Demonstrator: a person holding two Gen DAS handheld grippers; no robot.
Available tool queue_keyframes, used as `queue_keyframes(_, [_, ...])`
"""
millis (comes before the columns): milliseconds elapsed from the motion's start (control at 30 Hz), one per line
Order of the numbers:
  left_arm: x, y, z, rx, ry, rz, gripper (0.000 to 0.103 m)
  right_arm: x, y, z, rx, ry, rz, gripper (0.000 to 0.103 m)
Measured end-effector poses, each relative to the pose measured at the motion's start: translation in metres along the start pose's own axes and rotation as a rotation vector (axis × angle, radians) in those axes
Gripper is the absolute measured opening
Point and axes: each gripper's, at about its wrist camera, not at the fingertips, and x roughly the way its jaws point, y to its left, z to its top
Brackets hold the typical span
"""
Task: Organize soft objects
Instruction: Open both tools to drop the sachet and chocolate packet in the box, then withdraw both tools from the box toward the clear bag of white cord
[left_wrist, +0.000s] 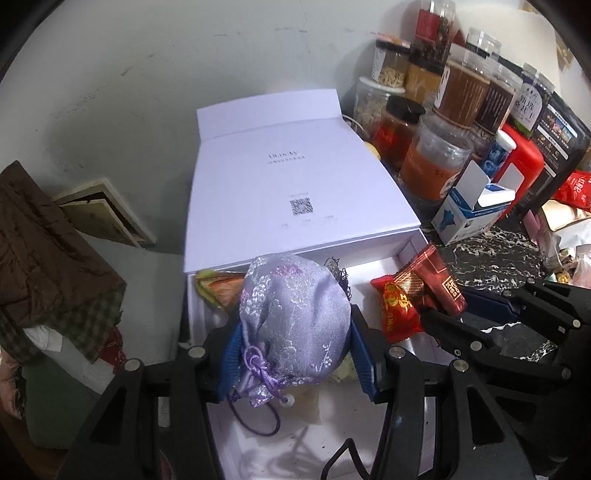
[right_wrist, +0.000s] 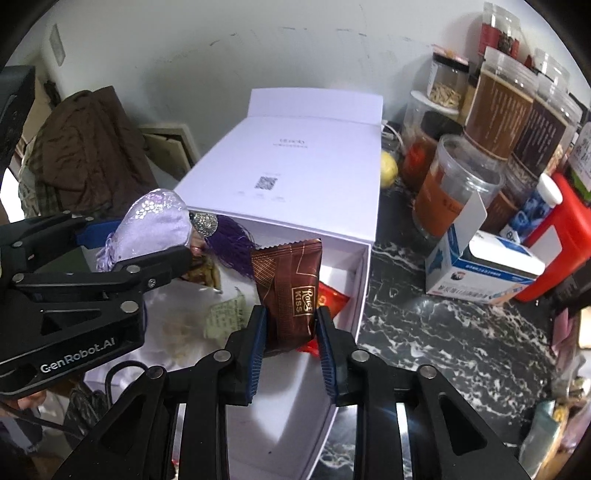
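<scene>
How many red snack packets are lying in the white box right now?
1 that I can see: a red snack packet lies in the white box at its right side, under the brown packet held by the right gripper. Others may be hidden.

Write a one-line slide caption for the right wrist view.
Right gripper holds a brown Kiss snack packet over the open white box while the left gripper holds a lilac brocade pouch.

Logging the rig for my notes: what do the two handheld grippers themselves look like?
Both match: black plastic linkage bodies with triangular cut-outs and round silver pivot pins, ending in ribbed blue finger pads. The left gripper bears white "GenRobot.AI" lettering on its side and trails a thin black cable. The right gripper shows no marking.
</scene>
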Motion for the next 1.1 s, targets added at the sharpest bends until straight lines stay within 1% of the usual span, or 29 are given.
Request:
queue_keyframes(100, [0.01,-0.002,0.001,0.001,0.04,0.016,0.054,0.005,-0.004,0.0,0.006,0.012,-0.004,0.029])
queue_keyframes(167, [0.012,-0.002,0.002,-0.004,0.051,0.025,0.056,0.008,-0.006,0.0,0.011,0.02,-0.008,0.029])
queue_keyframes(200, [0.012,-0.002,0.002,-0.006,0.052,0.031,0.058,0.009,-0.007,0.0,0.013,0.024,-0.01,0.029])
queue_keyframes(267, [0.01,-0.003,0.004,-0.007,0.045,0.045,0.061,0.01,-0.009,0.0,0.018,0.029,-0.016,0.037])
queue_keyframes(300, [0.008,-0.003,0.005,-0.007,0.041,0.05,0.061,0.009,-0.009,0.0,0.022,0.03,-0.019,0.038])
queue_keyframes(533, [-0.013,-0.002,0.012,-0.006,0.022,0.059,0.061,-0.007,-0.011,0.001,0.029,0.025,-0.028,0.038])
queue_keyframes(767, [-0.06,-0.003,0.026,-0.003,-0.047,0.063,0.061,-0.044,-0.008,0.014,0.019,-0.032,-0.045,0.038])
queue_keyframes(1100, [-0.145,-0.005,0.037,0.004,-0.17,0.084,0.061,-0.122,0.008,0.032,-0.005,-0.158,-0.067,0.038])
